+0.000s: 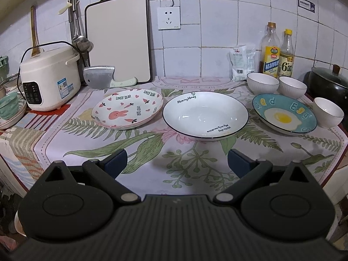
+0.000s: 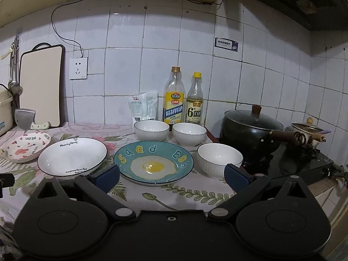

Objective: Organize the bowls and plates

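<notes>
Left claw (image 1: 177, 163): hanging spread wide over the flowered table (image 1: 152, 174), gripping nothing, nothing between its pads.
Right claw (image 2: 171, 175): likewise gaping wide and empty, hovering low at the near edge of the table.
Pink rabbit plate (image 1: 127, 111): lying ahead and to the left of the left claw, on its own, nothing stacked on it.
White rimmed plate (image 1: 205, 115): sitting straight ahead of the left claw, just beyond its pads, apart from the other plates.
Egg plate (image 2: 153, 162): lying directly ahead of the right claw, between its two pads as seen from the wrist, but not being touched.
Nearest bowl (image 2: 219, 158): standing just ahead of the right pad, beside the egg plate.
Two far bowls (image 2: 151, 129) (image 2: 189, 133): sitting side by side beyond the egg plate, in front of the bottles (image 2: 174, 100).
Progress: nothing is looking done yet; three plates and three bowls are all lying single and spread out.
Left to do: judging by the layout, gathering plates into one stack and nesting the bowls.
</notes>
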Motion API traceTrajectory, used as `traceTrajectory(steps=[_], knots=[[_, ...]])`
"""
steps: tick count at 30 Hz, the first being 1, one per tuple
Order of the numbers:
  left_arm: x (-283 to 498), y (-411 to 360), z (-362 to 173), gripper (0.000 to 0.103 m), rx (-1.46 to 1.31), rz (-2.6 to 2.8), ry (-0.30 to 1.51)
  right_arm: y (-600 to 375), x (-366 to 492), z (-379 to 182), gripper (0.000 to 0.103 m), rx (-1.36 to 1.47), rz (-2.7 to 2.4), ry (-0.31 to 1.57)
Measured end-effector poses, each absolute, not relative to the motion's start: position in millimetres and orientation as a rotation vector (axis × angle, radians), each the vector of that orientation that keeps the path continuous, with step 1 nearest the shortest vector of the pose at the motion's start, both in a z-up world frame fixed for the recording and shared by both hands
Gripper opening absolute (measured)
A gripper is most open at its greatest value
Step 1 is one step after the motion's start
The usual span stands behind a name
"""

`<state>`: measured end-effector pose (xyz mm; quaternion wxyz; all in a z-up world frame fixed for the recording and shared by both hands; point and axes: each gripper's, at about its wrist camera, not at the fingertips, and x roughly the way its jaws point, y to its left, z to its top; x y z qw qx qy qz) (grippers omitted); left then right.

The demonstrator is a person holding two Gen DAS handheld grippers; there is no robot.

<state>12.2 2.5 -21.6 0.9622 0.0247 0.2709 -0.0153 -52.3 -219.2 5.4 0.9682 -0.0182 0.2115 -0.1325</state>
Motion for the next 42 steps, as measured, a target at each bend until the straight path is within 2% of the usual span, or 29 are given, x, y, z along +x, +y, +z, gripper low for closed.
traceTrajectory(steps=[36, 42], knots=[[16, 12, -29, 0.1, 0.039, -0.011, 0.567, -209, -48, 3, 0.103, -0.079, -0.241, 0.435], [17, 15, -18, 0.101, 0.035, -0.011, 0.561, -208, -41, 11, 0.103, -0.078, -0.214, 0.421]])
